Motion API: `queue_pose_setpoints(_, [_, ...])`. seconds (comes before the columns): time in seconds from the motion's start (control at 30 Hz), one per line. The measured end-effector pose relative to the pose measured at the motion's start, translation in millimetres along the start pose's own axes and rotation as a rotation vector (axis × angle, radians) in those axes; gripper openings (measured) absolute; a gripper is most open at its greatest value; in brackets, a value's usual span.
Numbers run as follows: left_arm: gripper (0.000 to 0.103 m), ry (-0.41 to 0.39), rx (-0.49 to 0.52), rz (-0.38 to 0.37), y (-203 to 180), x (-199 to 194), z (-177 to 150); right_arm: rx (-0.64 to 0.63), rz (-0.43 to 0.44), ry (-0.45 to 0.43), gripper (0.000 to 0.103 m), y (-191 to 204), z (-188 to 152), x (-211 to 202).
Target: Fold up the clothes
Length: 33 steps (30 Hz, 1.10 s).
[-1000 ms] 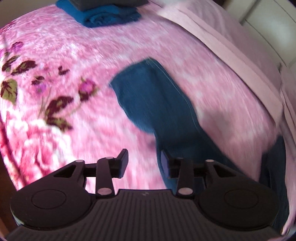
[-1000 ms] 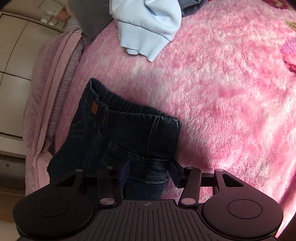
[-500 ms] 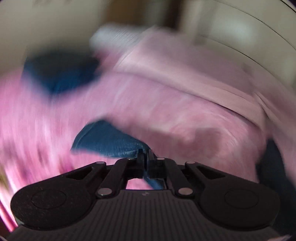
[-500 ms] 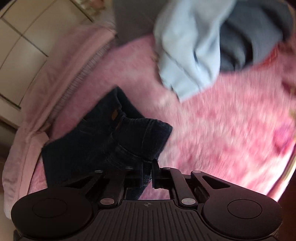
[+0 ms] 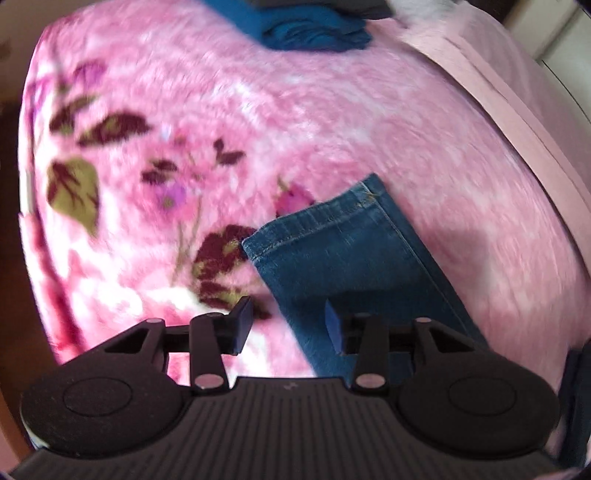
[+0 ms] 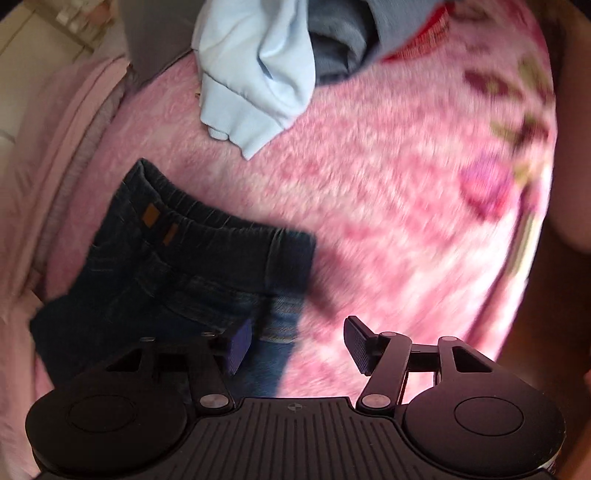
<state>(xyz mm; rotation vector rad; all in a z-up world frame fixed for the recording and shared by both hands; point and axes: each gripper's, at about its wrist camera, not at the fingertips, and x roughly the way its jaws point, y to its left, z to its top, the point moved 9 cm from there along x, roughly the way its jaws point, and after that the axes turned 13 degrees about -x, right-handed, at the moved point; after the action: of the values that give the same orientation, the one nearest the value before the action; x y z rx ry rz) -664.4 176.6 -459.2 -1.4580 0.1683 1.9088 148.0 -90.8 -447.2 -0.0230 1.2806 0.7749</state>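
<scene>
A pair of blue jeans lies on the pink floral blanket (image 5: pixel 332 122). The left wrist view shows a leg with its hem (image 5: pixel 343 251) lying flat. My left gripper (image 5: pixel 288 326) is open just above the leg near the hem, holding nothing. The right wrist view shows the dark waistband end (image 6: pixel 192 266), bunched, with tan labels. My right gripper (image 6: pixel 297 345) is open over the waist's right edge and holds nothing.
Folded blue and dark clothes (image 5: pixel 314 22) are stacked at the blanket's far edge. A light blue garment (image 6: pixel 255 74) and grey clothes (image 6: pixel 347 40) lie in a heap beyond the waistband. A pale pink sheet (image 5: pixel 517 96) borders the blanket, with white cabinets behind.
Both grippers were shut on the jeans half a second ago; both have opened and let go. The leg now lies stretched out flat toward the flowers.
</scene>
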Motion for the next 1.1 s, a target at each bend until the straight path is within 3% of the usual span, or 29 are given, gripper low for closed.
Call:
queue_pose_setpoints(0.03, [0.025, -0.017, 0.001, 0.006, -2, 3, 1, -0.005, -0.011, 0.007, 0.059, 1, -3, 3])
queue_pose_setpoints(0.07, [0.001, -0.040, 0.021, 0.010, -5, 4, 3, -0.010, -0.023, 0.014, 0.059, 2, -7, 7])
queue_pose_setpoints(0.17, [0.005, -0.108, 0.177, -0.002, -22, -3, 10, -0.062, -0.084, 0.021, 0.059, 8, -11, 11])
queue_pose_setpoints(0.23, [0.010, -0.112, 0.270, 0.047, -22, 0, 11, -0.114, -0.109, 0.014, 0.059, 16, -11, 9])
queue_pose_setpoints(0.33, [0.019, -0.106, 0.288, 0.083, -14, 1, 17, -0.191, -0.147, 0.003, 0.059, 28, -11, 6])
queue_pose_setpoints(0.47, [0.022, -0.228, 0.366, 0.271, -7, -15, 36, -0.295, -0.197, -0.011, 0.059, 44, -10, 2])
queue_pose_setpoints(0.5, [0.022, -0.229, 0.385, 0.274, -9, -19, 38, -0.321, -0.209, -0.015, 0.059, 48, -10, 1])
queue_pose_setpoints(0.63, [0.022, -0.091, 0.422, 0.038, -47, -33, 13, -0.342, -0.223, -0.033, 0.059, 58, -10, -3])
queue_pose_setpoints(0.83, [0.025, 0.145, 0.534, -0.271, -151, -29, -85, -0.315, -0.197, -0.068, 0.059, 65, 12, 0])
queue_pose_setpoints(0.97, [0.031, 0.280, 0.611, -0.397, -219, -18, -162, -0.311, -0.144, -0.086, 0.059, 71, 43, 13])
queue_pose_setpoints(1.1, [0.040, 0.299, 0.803, -0.446, -276, -7, -232, -0.328, -0.118, -0.071, 0.059, 80, 75, 42])
